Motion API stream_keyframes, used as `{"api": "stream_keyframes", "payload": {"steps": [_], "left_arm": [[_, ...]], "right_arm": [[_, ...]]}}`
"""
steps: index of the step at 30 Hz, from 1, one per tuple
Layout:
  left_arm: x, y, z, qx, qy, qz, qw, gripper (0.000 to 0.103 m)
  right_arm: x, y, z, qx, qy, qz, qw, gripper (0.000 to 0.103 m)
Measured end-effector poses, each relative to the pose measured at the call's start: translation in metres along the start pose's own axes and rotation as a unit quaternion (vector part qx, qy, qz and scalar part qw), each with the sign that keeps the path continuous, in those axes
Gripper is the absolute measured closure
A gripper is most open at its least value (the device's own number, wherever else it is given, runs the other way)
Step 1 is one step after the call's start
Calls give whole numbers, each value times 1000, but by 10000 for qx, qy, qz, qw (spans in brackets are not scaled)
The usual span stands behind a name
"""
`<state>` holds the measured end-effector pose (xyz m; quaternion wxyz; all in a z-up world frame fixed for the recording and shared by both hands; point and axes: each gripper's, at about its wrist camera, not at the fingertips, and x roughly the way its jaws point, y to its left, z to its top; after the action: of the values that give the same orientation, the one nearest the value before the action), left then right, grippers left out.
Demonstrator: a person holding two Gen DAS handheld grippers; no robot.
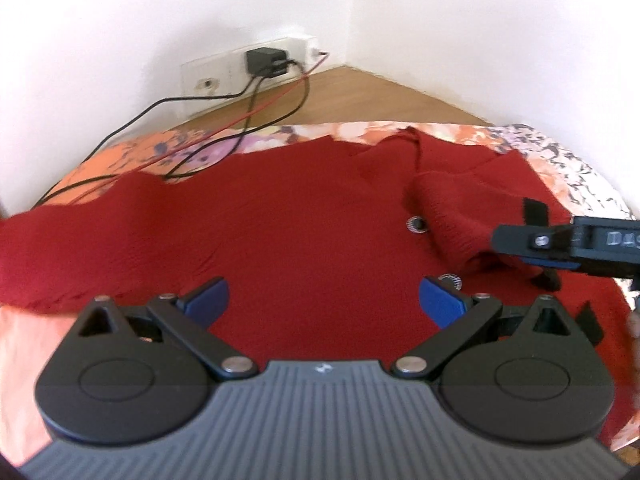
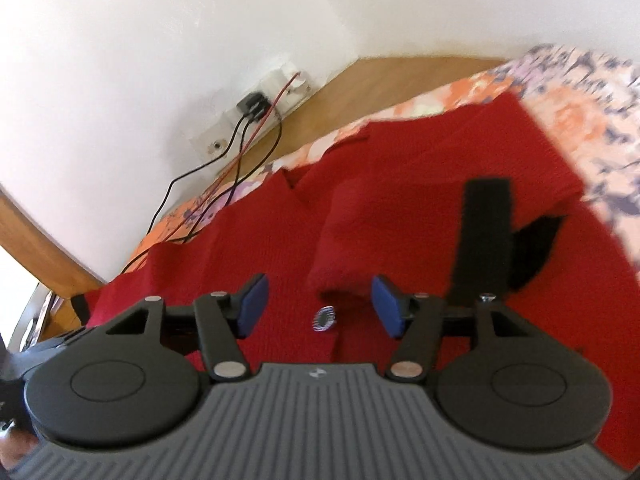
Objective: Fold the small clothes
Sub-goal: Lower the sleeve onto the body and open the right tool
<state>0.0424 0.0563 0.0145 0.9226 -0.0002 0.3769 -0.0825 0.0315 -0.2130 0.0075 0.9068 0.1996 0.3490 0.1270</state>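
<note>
Red knit cardigan [image 1: 280, 232], ribbed and matte, lies spread flat on a floral sheet [image 1: 560, 152]; one sleeve [image 2: 344, 240] is folded across its front, a round metallic button [image 2: 325, 319] just below the cuff. Left gripper [image 1: 324, 300], blue pads spread, hovers low over the body at 6 o'clock. Right gripper [image 2: 318, 306], also spread and holding nothing, points at the cuff from 3 o'clock.
</note>
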Motion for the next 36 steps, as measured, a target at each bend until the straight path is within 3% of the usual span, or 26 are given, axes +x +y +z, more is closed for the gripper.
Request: {"api": "stream_keyframes", "payload": {"steps": [9, 16, 24, 36], "left_arm": [[7, -38, 12, 280, -71, -204, 9994, 0], [18, -79, 14, 819, -10, -148, 9965, 0], [40, -128, -1, 1823, 134, 16, 9832, 0], [64, -168, -8, 2391, 162, -78, 9708, 0]], "right_arm": [[-48, -38, 25, -36, -444, -676, 9967, 33], [-51, -65, 37, 182, -377, -732, 9964, 32], [-40, -89, 39, 302, -157, -720, 9968, 32], [-29, -116, 47, 358, -17, -677, 9971, 32]]}}
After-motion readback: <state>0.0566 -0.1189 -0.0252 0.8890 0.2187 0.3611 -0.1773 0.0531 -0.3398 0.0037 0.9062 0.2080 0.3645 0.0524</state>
